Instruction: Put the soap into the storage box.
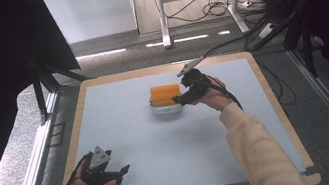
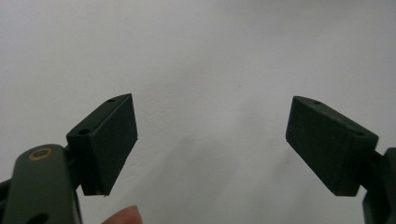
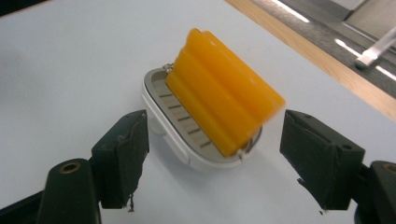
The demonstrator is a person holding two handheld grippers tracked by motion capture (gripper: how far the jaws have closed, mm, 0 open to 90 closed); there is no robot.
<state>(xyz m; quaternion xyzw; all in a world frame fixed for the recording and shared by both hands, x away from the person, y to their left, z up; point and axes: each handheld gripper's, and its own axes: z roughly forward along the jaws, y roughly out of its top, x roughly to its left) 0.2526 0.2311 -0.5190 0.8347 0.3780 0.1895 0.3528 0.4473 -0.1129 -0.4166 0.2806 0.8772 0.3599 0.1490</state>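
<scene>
Right hand-held gripper: released, just beside orange block on white tray.
Left hand-held gripper: released, well apart from tray.

A pale blue worktop with a wooden rim sits inside a black frame. At twelve o'clock, a white desk leg and tangled cables stand on grey carpet.

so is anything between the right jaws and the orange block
Nothing visible. The right gripper is open just short of the orange block, which sits on a white tray, with bare table between.
</scene>
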